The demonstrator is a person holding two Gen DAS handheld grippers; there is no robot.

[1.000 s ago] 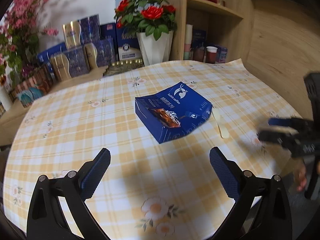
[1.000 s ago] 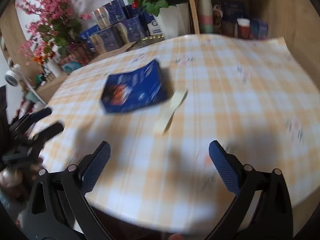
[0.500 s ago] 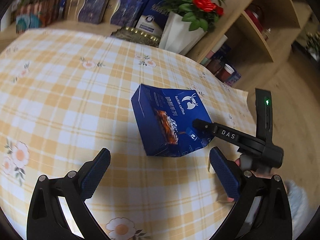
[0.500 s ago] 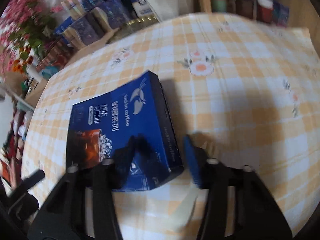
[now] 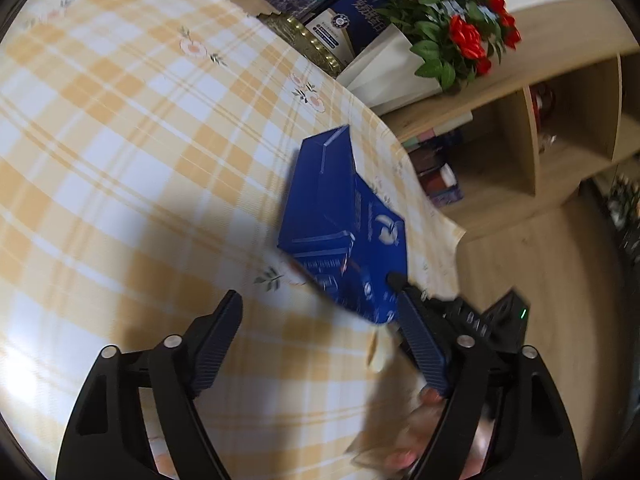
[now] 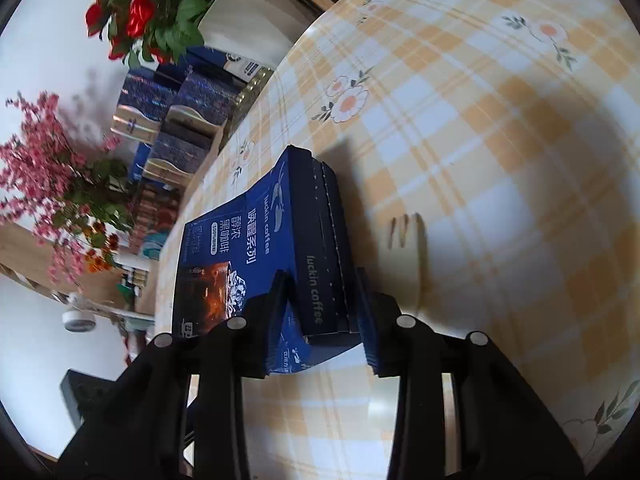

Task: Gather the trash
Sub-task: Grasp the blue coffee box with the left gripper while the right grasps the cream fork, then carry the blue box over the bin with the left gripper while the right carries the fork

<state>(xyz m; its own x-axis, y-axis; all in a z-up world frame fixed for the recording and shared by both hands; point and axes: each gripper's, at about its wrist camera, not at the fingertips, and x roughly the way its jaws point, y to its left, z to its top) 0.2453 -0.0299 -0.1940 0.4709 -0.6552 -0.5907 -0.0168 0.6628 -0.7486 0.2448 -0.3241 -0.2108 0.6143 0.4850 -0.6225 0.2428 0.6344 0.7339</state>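
Cardboard filled the right wrist view: a blue coffee box (image 6: 256,256) lay on the checked table (image 6: 500,128), its near corner clamped between the pads of the right hand-held gripper (image 6: 322,316), whose jaws had just been closing onto it. A pale wooden fork (image 6: 412,248) lay on the cloth at about 2 o'clock from that grip, close beside the box. In the left wrist view the left hand-held gripper (image 5: 320,336) stood partly open with nothing between its fingers, its jaws having just been narrowing; the box (image 5: 344,216) sat at 1 o'clock beyond them. Red roses (image 5: 452,32) stood past the table's far edge.
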